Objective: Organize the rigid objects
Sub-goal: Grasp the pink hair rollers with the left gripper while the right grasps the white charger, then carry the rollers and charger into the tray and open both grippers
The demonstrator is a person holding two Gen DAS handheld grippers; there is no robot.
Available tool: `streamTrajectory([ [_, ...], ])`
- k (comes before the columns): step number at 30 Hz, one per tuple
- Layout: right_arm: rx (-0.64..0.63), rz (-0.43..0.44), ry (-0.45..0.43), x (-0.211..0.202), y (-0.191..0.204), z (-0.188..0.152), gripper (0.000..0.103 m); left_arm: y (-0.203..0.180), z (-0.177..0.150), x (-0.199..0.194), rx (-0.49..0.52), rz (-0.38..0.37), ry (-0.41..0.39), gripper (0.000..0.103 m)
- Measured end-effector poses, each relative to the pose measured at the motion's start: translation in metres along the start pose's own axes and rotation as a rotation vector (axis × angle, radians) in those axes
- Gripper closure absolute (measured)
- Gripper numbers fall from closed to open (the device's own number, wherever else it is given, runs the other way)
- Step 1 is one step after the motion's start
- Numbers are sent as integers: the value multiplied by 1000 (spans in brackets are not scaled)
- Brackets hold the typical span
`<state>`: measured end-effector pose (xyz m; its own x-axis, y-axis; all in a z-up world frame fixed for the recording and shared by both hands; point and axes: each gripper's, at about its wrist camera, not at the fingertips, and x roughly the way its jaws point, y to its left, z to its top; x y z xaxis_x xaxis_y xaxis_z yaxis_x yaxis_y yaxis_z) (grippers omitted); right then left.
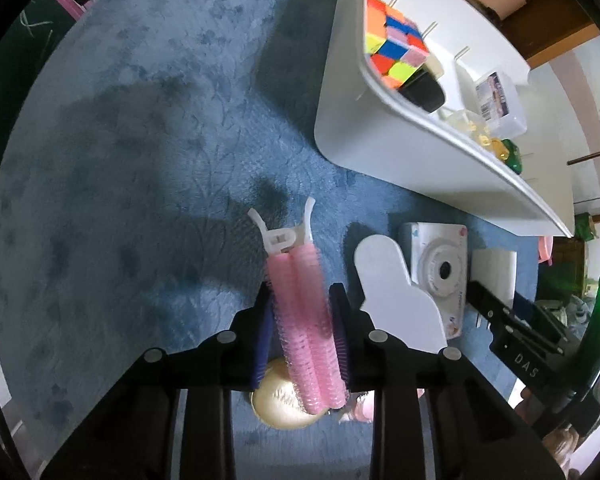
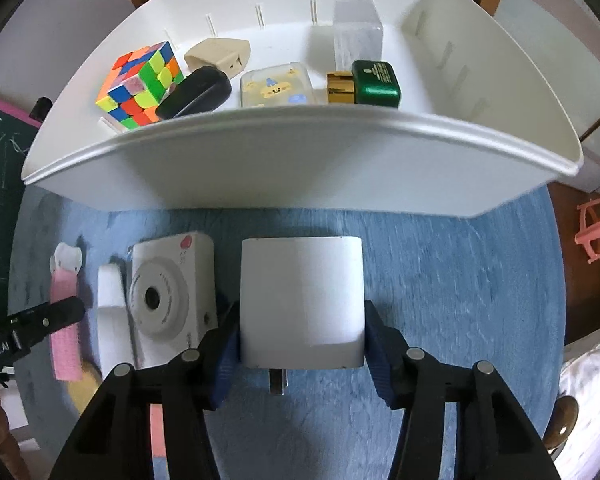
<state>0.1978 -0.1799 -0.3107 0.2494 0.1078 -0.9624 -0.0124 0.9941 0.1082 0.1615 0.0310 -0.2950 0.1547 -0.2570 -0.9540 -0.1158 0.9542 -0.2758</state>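
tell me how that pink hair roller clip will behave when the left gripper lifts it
The pink roller clip looks light and bristly, so the left gripper, pads already pressed on it, probably won't slip. Its foam-like rolls may squash slightly. Being long and gripped near one end, its white clip end could droop or swing.

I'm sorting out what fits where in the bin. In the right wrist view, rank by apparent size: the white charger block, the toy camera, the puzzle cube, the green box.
1. White charger block, though it is nearest the lens.
2. Toy camera.
3. Puzzle cube.
4. Green box.
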Motion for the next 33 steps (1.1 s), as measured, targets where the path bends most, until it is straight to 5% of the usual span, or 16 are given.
streamTrajectory([
  [10, 16, 63, -60, -55, -12, -25, 48, -21, -10, -71, 47, -37, -122, 74],
  [22, -22, 127, -235, -174, -25, -15, 48, -88, 18, -193, 217, -73, -383, 74],
  [33, -53, 130, -436, -272, -28, 60, 48, -140, 87, -247, 319, -100, -525, 74],
])
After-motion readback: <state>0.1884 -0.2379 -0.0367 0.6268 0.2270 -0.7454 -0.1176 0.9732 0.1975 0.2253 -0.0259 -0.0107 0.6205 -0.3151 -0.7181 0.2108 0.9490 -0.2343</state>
